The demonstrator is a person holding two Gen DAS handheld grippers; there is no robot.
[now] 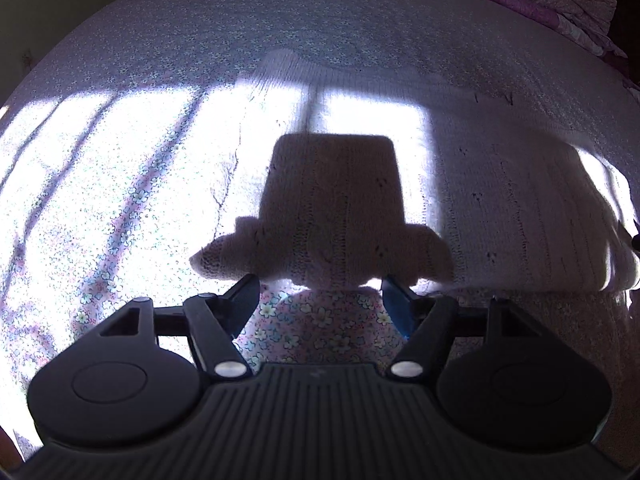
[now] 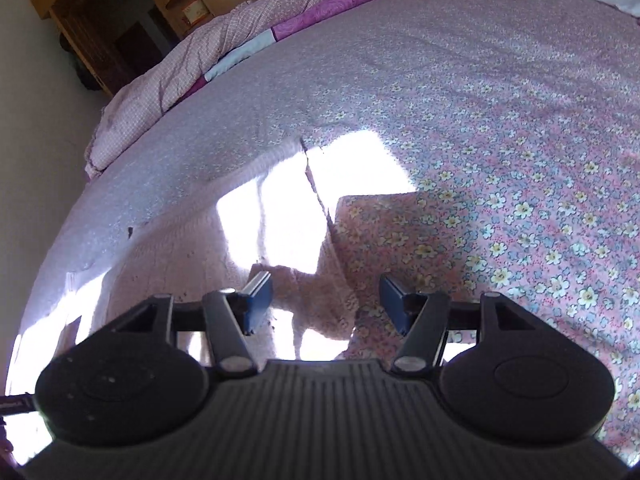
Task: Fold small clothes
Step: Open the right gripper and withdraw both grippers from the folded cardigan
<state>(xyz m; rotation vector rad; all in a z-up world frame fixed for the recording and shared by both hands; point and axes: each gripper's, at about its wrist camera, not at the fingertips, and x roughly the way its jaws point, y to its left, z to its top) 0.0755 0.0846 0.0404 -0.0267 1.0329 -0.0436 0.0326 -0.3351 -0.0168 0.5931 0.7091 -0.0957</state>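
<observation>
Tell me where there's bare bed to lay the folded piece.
Bare floral sheet lies right of the pink knit garment, stretching back to the rumpled quilt. In the left view, sunlit sheet is also open left of the knit. The knit fills the middle, beneath both open grippers, left and right.

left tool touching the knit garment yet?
Cannot tell. In the left wrist view the open left tool sits right at the knit garment hem, but glare and shadow hide any gap.

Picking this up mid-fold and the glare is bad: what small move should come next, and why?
Probably ease both grippers forward and down onto the knit garment's near hem. The left gripper and right gripper both stand open, holding nothing, and the hem lies just ahead of their fingers on the floral bedsheet, so a grasp likely comes before any fold.
</observation>
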